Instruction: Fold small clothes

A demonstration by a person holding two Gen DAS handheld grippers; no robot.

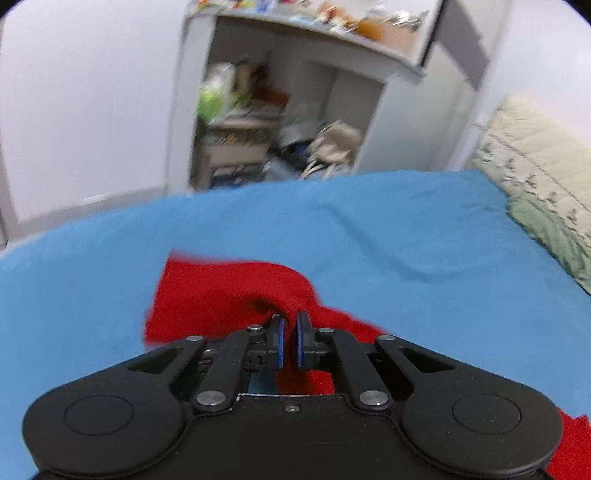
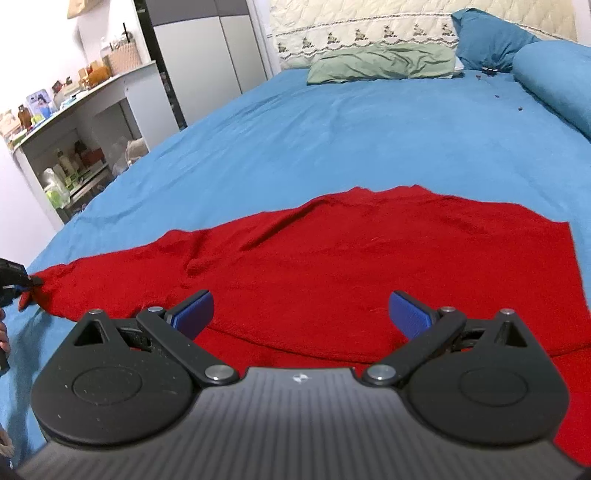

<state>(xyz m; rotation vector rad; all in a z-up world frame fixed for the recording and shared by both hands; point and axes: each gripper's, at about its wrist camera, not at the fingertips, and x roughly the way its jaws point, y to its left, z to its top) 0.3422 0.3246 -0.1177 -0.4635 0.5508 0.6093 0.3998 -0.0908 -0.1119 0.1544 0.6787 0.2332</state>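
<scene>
A: Start at the fingers. What is the left gripper (image 1: 289,341) doing?

B: Its blue-padded fingers (image 1: 279,343) are drawn narrow, pinching a bunched fold of the red knitted garment (image 1: 221,295). From the right wrist view that pinch sits at the garment's far left tip (image 2: 37,282), which looks like a sleeve end.

A: And the right gripper (image 2: 300,314)?

B: Fingers (image 2: 194,308) spread wide, holding nothing, hovering over the near part of the red cloth. Whether they touch it I cannot tell.

A: Where does the garment lie?

B: Spread across the blue bed sheet (image 2: 351,140), body to the right, the long arm trailing left, with a few soft ridges running through the middle.

A: How will it handle?

B: I judge it light, limp and a little stretchy. It will sag between two holds and drag on the sheet rather than slide. Take it at edges or corners: the cuff, as the left has, and the hem or shoulder for the right, so a fold carries over flat.

A: The count?

B: One red garment, two grippers. Beyond them, one pale green pillow (image 2: 380,62) by the quilted cream headboard (image 2: 362,22), one blue pillow (image 2: 487,40), one blue bolster (image 2: 554,74), and a grey shelf unit (image 2: 110,96) of clutter beside the bed.
</scene>
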